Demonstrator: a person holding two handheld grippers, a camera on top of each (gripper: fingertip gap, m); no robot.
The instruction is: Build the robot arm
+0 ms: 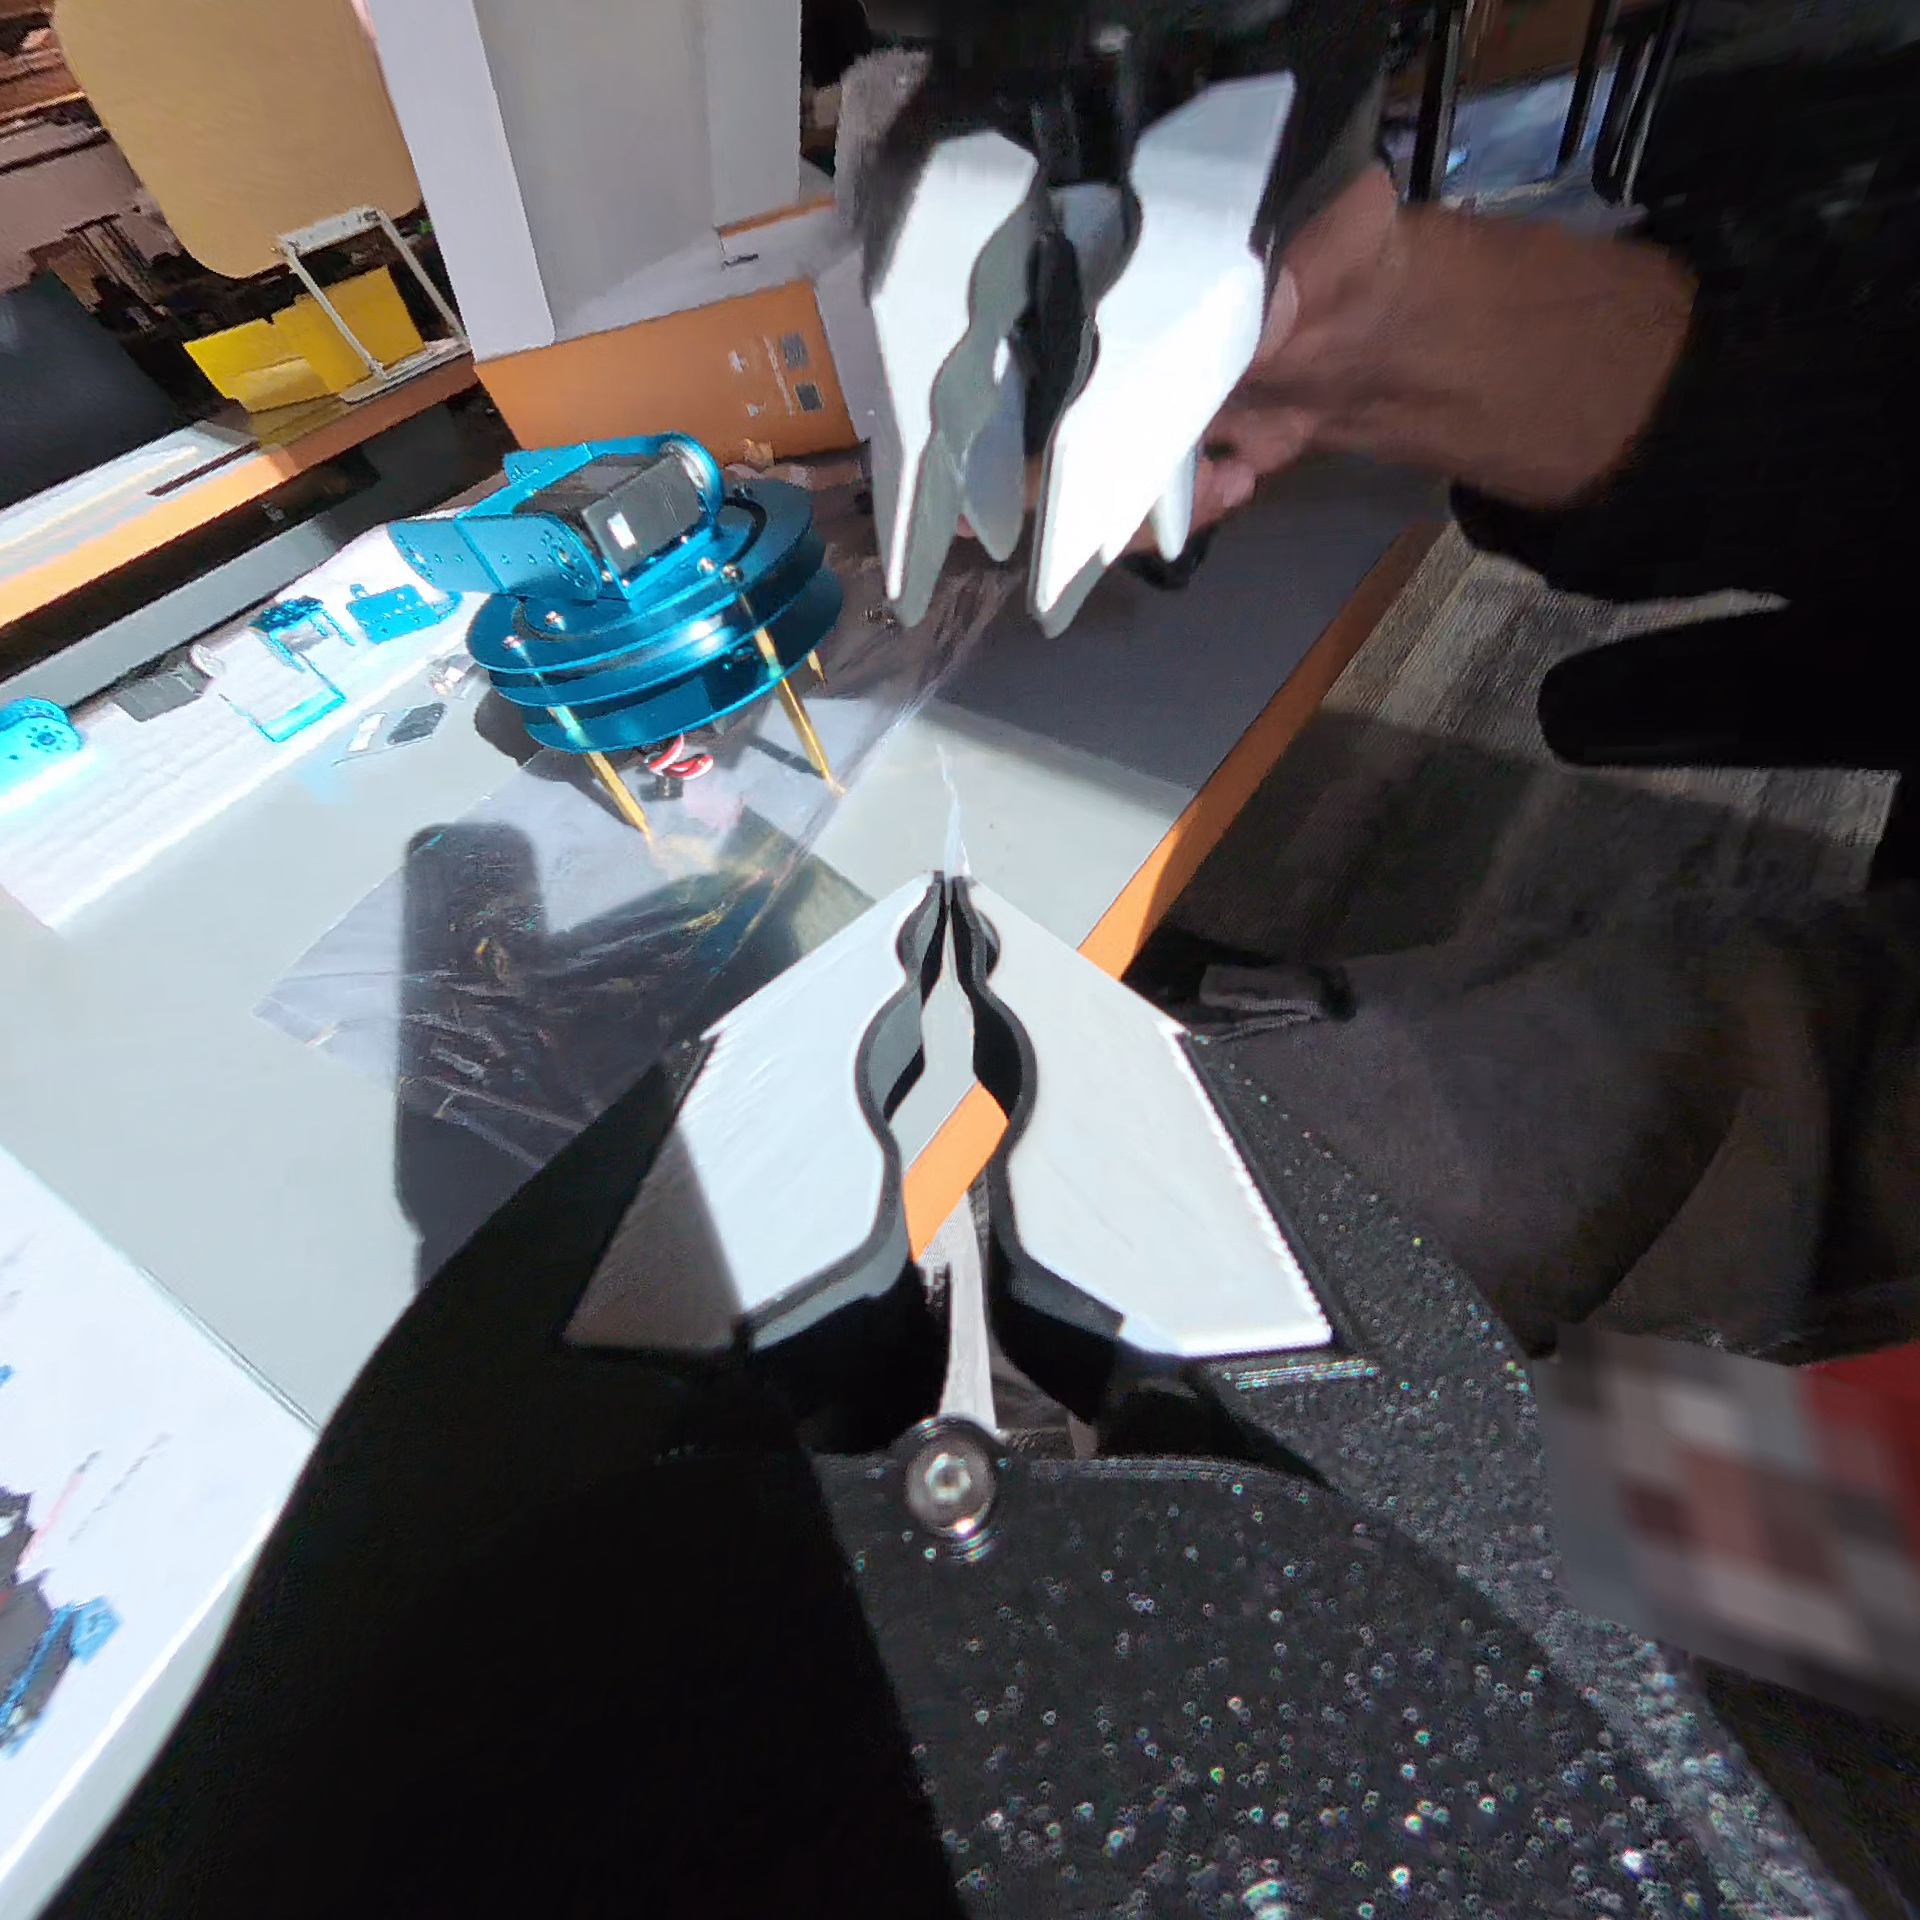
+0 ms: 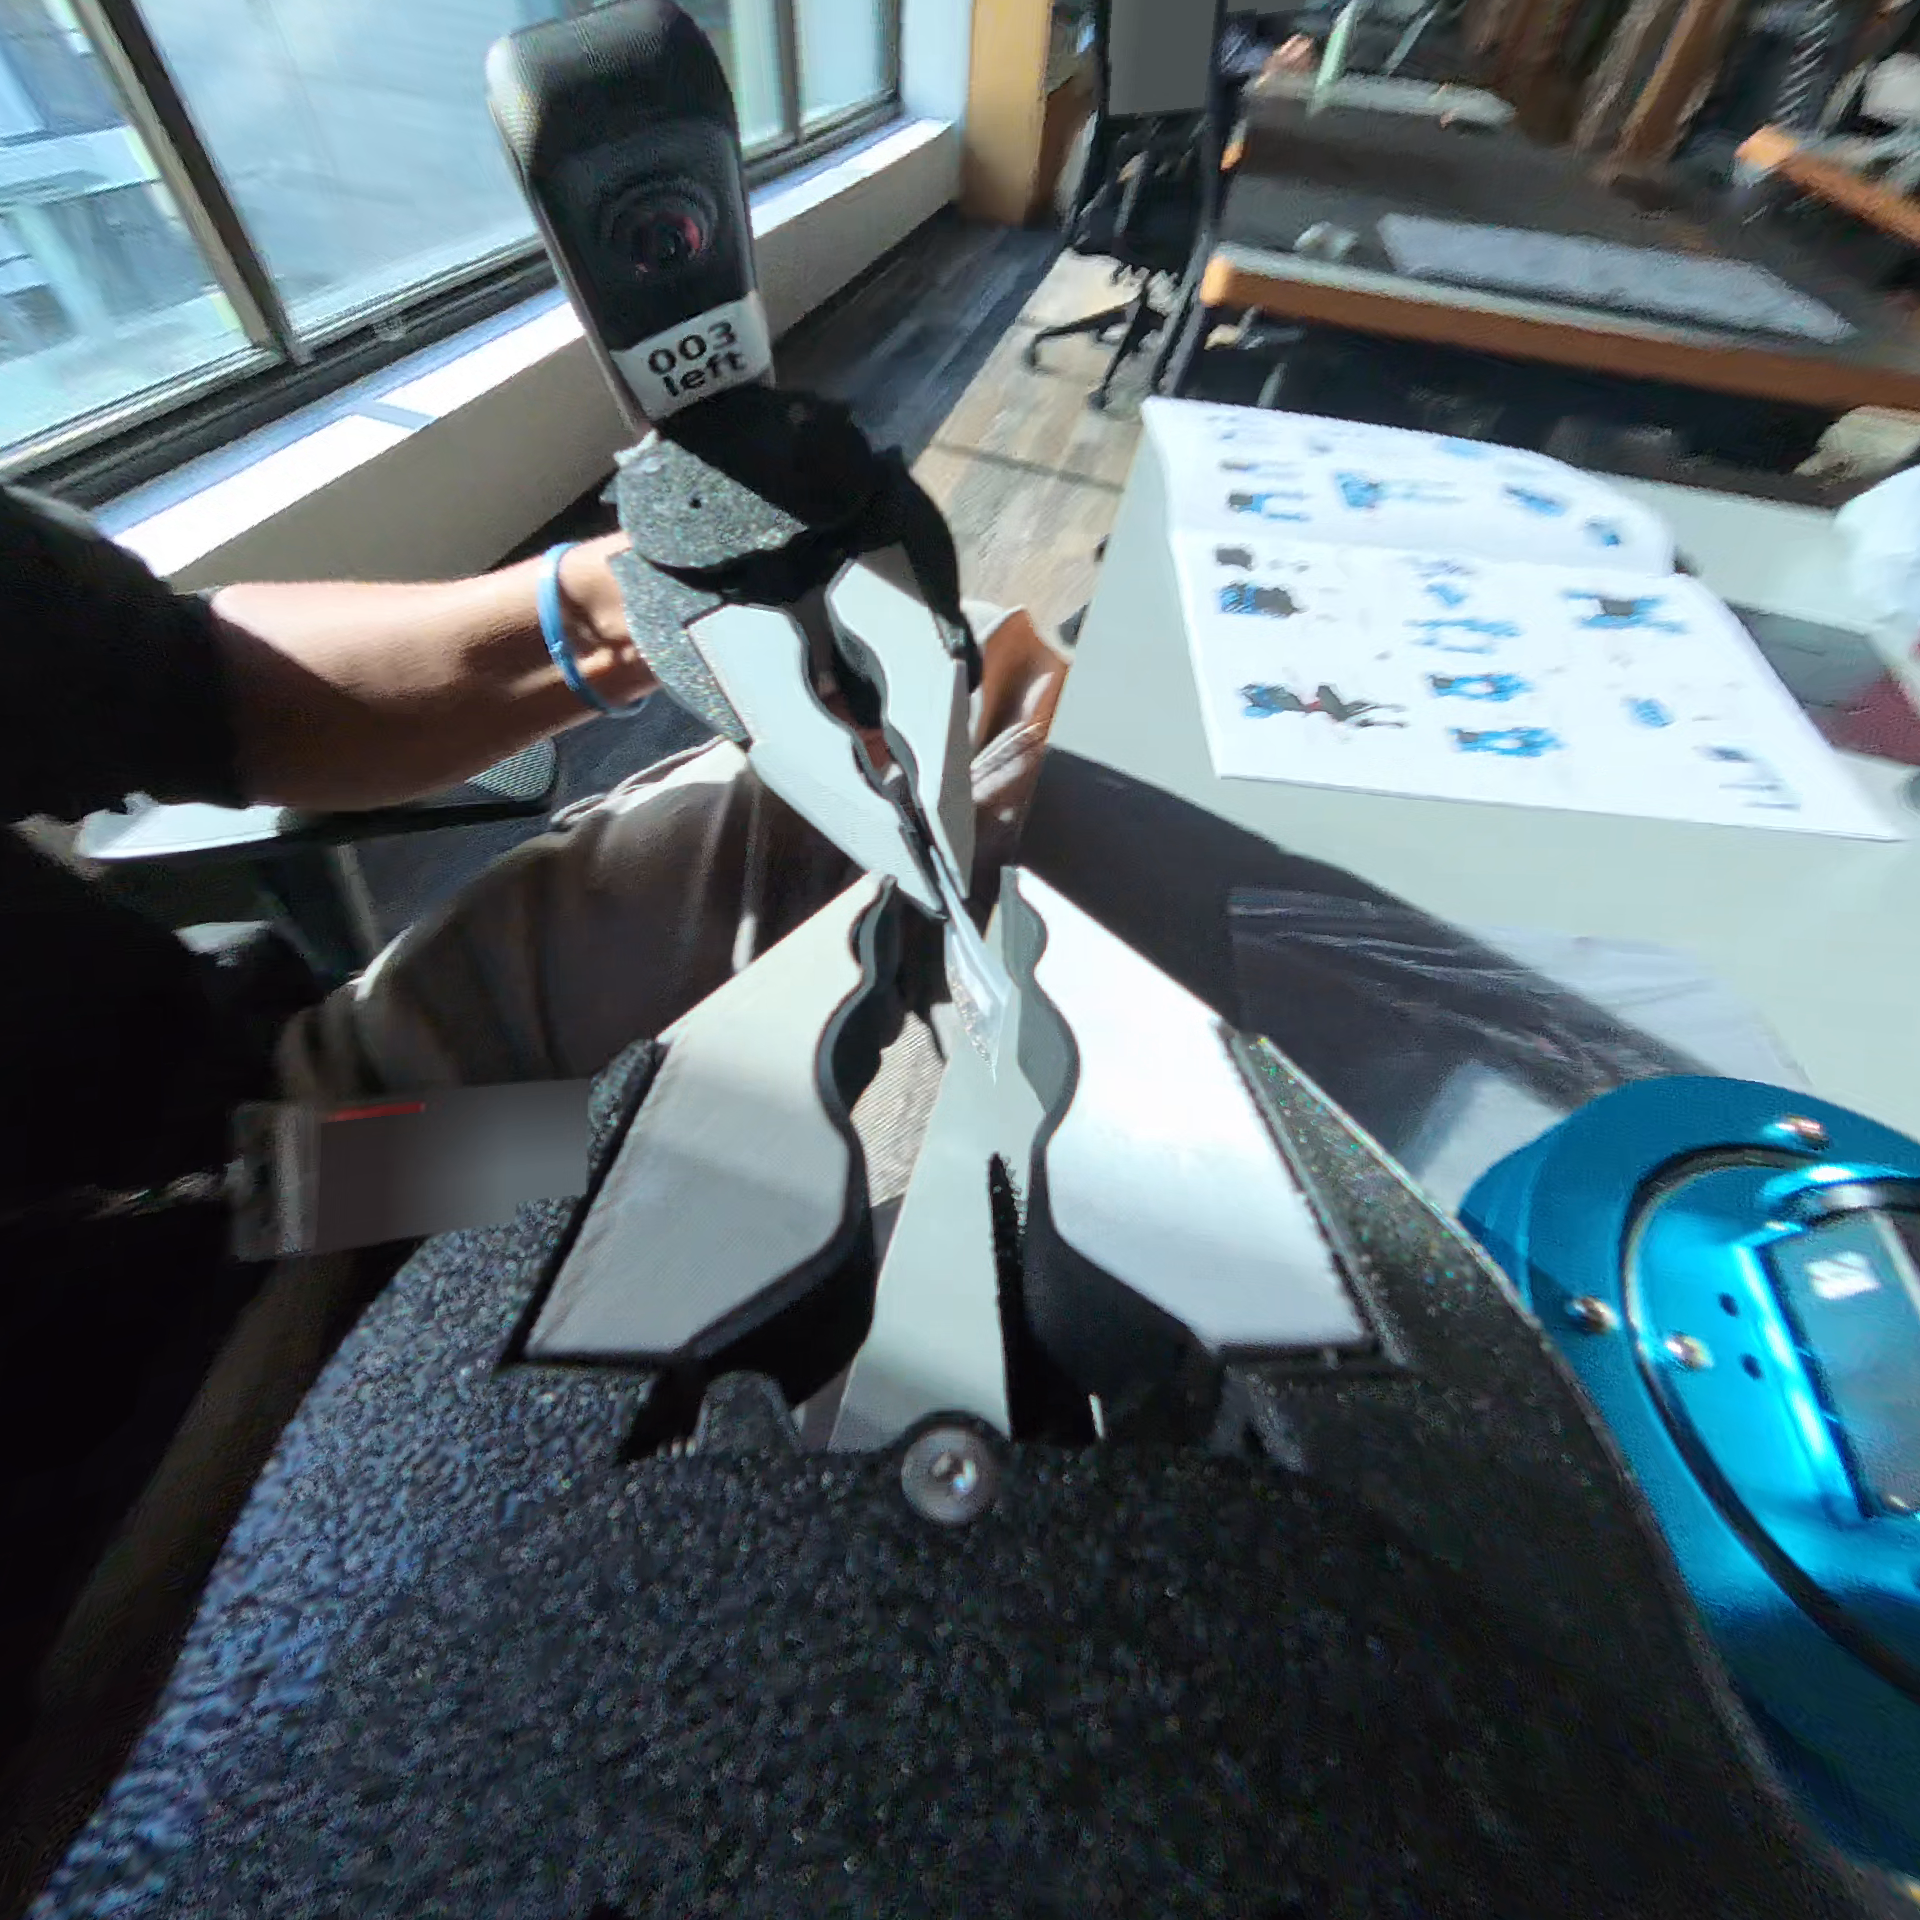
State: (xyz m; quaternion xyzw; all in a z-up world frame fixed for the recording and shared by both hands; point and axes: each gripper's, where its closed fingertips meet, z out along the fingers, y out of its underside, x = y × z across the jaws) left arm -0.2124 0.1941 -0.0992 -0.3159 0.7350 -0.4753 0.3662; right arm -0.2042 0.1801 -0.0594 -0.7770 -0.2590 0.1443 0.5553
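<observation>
My left gripper (image 1: 948,883) is shut on a small clear plastic bag (image 1: 951,821), whose thin edge sticks out past the tips, above the table's front edge. In the right wrist view the left gripper (image 2: 948,902) points down and the bag (image 2: 977,987) hangs between the fingers of my right gripper (image 2: 951,881). The right gripper is open, with a gap on both sides of the bag. It also shows in the left wrist view (image 1: 977,618), held by a hand. A blue round robot base (image 1: 665,623) with a servo arm stands on brass legs on the table, and also shows in the right wrist view (image 2: 1714,1309).
A clear plastic sheet (image 1: 540,956) lies flat in front of the base. Loose blue brackets (image 1: 301,644) lie at the left. An open instruction booklet (image 2: 1455,623) lies on the white table (image 2: 1351,862). An orange and white box (image 1: 665,364) stands behind. The person's leg (image 2: 582,935) is below the grippers.
</observation>
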